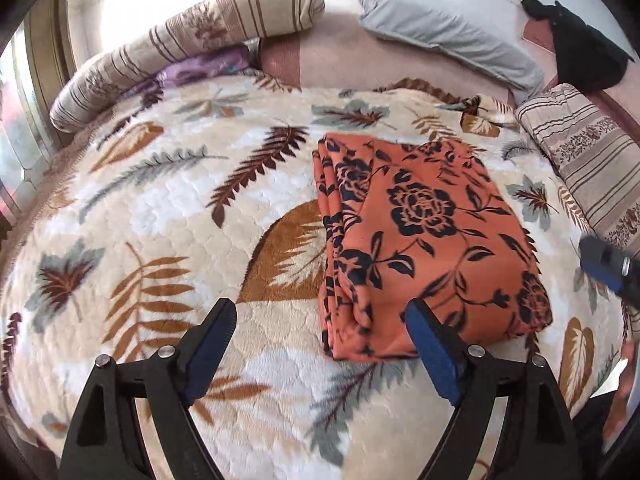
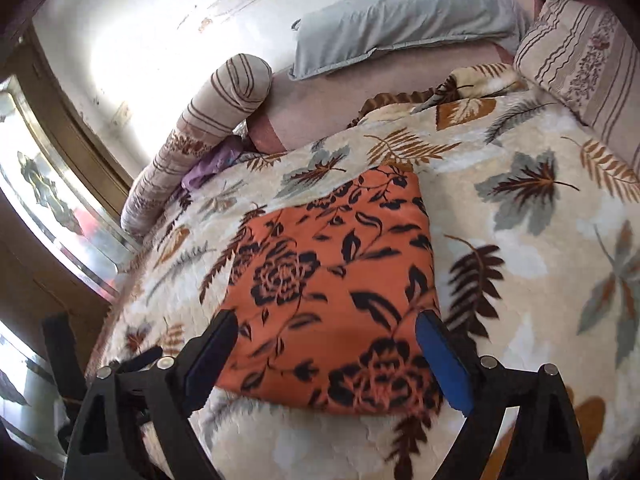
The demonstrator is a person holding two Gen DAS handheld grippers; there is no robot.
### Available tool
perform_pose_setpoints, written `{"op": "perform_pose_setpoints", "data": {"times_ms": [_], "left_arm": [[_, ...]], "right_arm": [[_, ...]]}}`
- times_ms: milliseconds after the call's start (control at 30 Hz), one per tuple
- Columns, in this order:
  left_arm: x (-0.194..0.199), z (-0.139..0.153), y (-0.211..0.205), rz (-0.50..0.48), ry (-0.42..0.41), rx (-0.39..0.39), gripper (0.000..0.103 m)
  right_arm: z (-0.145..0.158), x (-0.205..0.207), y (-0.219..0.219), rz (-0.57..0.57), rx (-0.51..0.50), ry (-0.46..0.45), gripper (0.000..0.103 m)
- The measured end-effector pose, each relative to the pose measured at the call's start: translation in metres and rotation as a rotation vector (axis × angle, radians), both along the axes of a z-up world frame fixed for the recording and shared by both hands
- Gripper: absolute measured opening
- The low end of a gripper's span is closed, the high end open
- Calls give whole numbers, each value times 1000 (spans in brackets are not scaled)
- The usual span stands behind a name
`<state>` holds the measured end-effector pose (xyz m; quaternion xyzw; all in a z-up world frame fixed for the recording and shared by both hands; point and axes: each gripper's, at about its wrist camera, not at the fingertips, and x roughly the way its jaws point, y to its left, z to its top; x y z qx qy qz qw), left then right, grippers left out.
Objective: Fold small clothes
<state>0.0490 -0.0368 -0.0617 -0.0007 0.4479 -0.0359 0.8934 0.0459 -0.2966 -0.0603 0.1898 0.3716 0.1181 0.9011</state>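
Two grippers, one in each of my hands, hover with jaws spread wide and empty above a leaf-patterned blanket [image 1: 168,208]. My left gripper [image 1: 320,316] hangs just short of the near edge of the orange floral garment [image 1: 424,232], which lies folded into a tidy rectangle with layered edges along its left side. My right gripper [image 2: 326,330] hovers over it. I judge folding nearly complete; pressing layers flat gently would keep edges aligned.
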Motion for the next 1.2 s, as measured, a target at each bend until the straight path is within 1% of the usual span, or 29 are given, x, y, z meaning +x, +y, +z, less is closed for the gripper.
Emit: {"op": "perform_pose_setpoints", "data": {"times_ms": [67, 133, 200, 300, 367, 400, 433, 467, 600, 667, 733, 867, 933, 1033, 1100, 1200], "left_arm": [[-13, 12, -5, 8, -37, 15, 88], [-26, 26, -7, 23, -71, 19, 88], [-39, 39, -10, 27, -95, 28, 93], [-61, 57, -18, 39, -154, 74, 101], [-71, 63, -21, 41, -197, 86, 102], [-73, 61, -22, 53, -190, 92, 102], [-72, 59, -22, 49, -153, 84, 102], [-72, 58, -23, 33, -134, 61, 102], [-77, 64, -23, 51, -143, 21, 102], [-80, 68, -24, 68, -157, 11, 102], [-80, 70, -26, 77, -153, 22, 102], [-75, 71, -35, 102, -128, 107, 102], [-76, 72, -39, 93, -136, 119, 102], [-75, 75, -38, 76, -143, 69, 102], [-72, 74, -37, 67, -132, 38, 102], [-66, 72, -39, 60, -133, 36, 102]], "right_arm": [[-2, -27, 2, -27, -53, 9, 96], [-2, -49, 5, -34, -80, 10, 100], [3, -68, 8, -38, -99, 0, 102], [23, -94, 14, -32, -137, -52, 103], [31, -105, 20, -39, -196, -85, 103], [32, -107, 22, -39, -222, -98, 103], [29, -106, 25, -32, -256, -79, 103], [27, -105, 27, -21, -272, -57, 103], [29, -111, 26, -31, -287, -55, 103], [30, -111, 26, -27, -312, -50, 103], [31, -111, 26, -25, -329, -50, 103], [35, -112, 22, -26, -323, -58, 103], [35, -112, 21, -26, -319, -57, 103], [36, -112, 19, -24, -316, -62, 103], [36, -110, 18, -26, -315, -59, 103], [35, -107, 17, -24, -320, -58, 103]]}}
